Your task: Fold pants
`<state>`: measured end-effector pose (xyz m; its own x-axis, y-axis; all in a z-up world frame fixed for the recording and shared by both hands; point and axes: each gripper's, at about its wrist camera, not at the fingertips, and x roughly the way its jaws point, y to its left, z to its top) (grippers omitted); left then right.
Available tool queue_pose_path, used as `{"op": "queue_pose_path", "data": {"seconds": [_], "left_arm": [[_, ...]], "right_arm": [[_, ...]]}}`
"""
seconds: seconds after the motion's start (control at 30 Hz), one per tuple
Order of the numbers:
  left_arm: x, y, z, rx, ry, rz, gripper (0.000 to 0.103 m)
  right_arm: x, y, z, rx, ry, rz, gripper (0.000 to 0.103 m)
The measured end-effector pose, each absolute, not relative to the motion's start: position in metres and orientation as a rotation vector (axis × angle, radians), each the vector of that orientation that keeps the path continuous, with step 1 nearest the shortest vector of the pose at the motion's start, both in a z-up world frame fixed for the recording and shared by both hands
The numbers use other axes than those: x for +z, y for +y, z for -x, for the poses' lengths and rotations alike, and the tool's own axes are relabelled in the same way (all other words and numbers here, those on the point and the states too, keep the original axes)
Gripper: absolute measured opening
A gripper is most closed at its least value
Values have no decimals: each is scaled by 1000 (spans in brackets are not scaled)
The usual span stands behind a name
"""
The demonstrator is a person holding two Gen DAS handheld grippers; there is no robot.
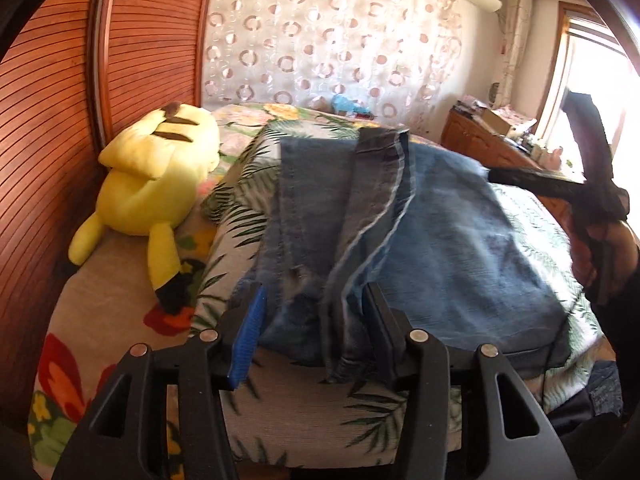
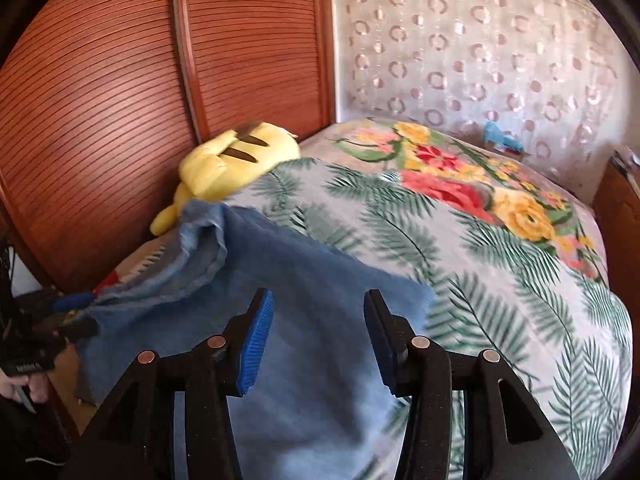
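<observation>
Blue jeans (image 1: 460, 240) lie folded on the palm-leaf blanket (image 1: 320, 420), one leg hem doubled back along the top. My left gripper (image 1: 316, 312) is open at the near edge of the jeans. A ridge of denim lies between its blue pads (image 1: 250, 340), which do not press on it. In the right wrist view my right gripper (image 2: 318, 316) is open just above the jeans (image 2: 280, 264), near their right corner, with nothing clamped. A hand (image 1: 612, 256) holds that gripper at the right edge of the left wrist view.
A yellow plush toy (image 1: 160, 176) lies left of the jeans against the slatted wooden wardrobe (image 1: 48, 120). The flowered bedspread (image 2: 480, 192) stretches to a patterned curtain (image 2: 480, 40). A small blue item (image 2: 500, 138) sits at the far edge, and a cluttered wooden dresser (image 1: 488, 140) stands beyond the bed.
</observation>
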<state>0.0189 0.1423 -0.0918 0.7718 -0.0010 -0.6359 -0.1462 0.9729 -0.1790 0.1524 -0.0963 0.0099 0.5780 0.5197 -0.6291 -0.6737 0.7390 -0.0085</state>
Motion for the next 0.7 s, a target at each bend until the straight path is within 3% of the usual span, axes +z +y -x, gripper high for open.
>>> {"op": "queue_pose_path", "data": {"seconds": [0.47, 0.57, 0.7], "left_arm": [[-101, 152, -15, 105, 703, 254, 61], [-94, 153, -14, 111, 680, 252, 78], [-83, 149, -15, 103, 655, 238, 78]], "right_arm": [[-24, -139, -121, 662, 698, 179, 49], [-25, -139, -122, 668, 699, 188, 49], [-25, -139, -121, 663, 700, 185, 49]]}}
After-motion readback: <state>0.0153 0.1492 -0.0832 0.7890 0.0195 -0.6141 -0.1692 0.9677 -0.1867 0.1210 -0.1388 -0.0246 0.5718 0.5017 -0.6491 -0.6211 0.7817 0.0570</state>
